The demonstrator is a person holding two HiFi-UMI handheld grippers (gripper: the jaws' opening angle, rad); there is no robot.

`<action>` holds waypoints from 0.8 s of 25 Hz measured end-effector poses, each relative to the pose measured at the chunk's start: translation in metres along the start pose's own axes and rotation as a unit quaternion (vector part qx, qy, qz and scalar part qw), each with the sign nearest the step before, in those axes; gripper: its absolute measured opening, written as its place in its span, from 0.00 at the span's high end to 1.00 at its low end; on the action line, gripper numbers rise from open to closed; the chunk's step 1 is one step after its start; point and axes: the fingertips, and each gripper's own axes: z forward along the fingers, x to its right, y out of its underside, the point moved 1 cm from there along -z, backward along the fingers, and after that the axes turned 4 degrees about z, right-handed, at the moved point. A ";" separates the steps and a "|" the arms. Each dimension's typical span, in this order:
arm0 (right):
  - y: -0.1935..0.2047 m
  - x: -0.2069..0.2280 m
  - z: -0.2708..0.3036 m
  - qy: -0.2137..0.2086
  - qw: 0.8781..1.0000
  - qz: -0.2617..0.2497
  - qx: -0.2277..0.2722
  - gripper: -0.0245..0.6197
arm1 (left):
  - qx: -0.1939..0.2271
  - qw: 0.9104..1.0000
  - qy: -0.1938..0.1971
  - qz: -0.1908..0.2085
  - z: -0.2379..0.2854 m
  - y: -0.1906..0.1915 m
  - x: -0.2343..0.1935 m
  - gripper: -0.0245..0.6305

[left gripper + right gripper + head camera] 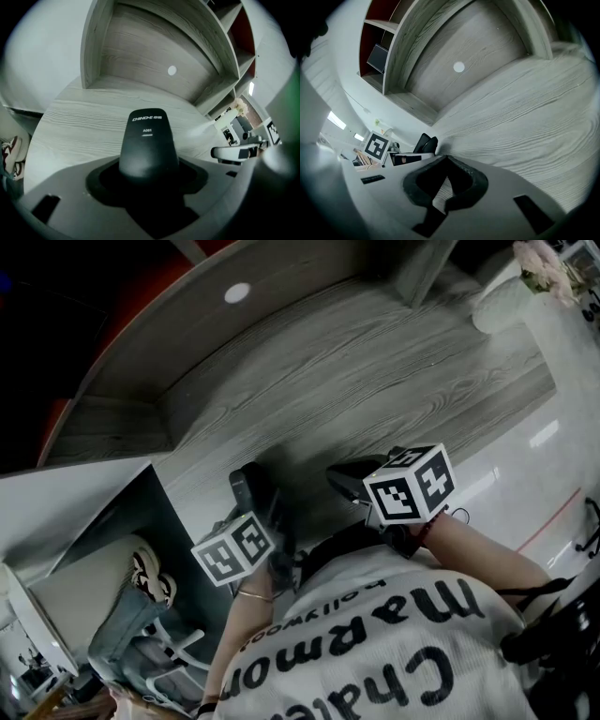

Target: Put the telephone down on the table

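The black telephone handset (147, 140), printed with white letters, stands between the jaws of my left gripper (147, 174), which is shut on it above the grey wood table (84, 122). In the head view the telephone (249, 486) pokes out ahead of the left gripper (261, 514), close to the table's near edge. My right gripper (343, 480) hovers beside it to the right. Its jaws (440, 158) meet at the tips with nothing in them. From the right gripper view the telephone (425, 142) shows at the left.
The table (375, 362) has a raised wooden back panel with a round white cap (237, 292) and side shelves. A white vase with flowers (525, 292) stands at the far right. Shoes (150, 579) lie on the floor to the left.
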 end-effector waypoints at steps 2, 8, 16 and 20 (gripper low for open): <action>0.000 -0.001 0.003 -0.001 1.000 0.000 -0.002 0.95 | -0.001 1.000 0.002 -0.014 0.000 0.000 -0.003 0.54; -0.001 0.000 0.007 -0.004 1.000 0.004 -0.006 0.95 | -0.003 1.000 0.002 -0.022 0.001 0.000 -0.005 0.54; -0.001 0.001 0.008 -0.004 1.000 0.008 -0.007 0.95 | -0.015 1.000 -0.010 0.002 0.003 0.001 -0.003 0.54; -0.002 0.001 0.007 -0.004 1.000 0.008 -0.006 0.95 | -0.022 0.999 -0.016 0.024 0.003 0.003 -0.001 0.54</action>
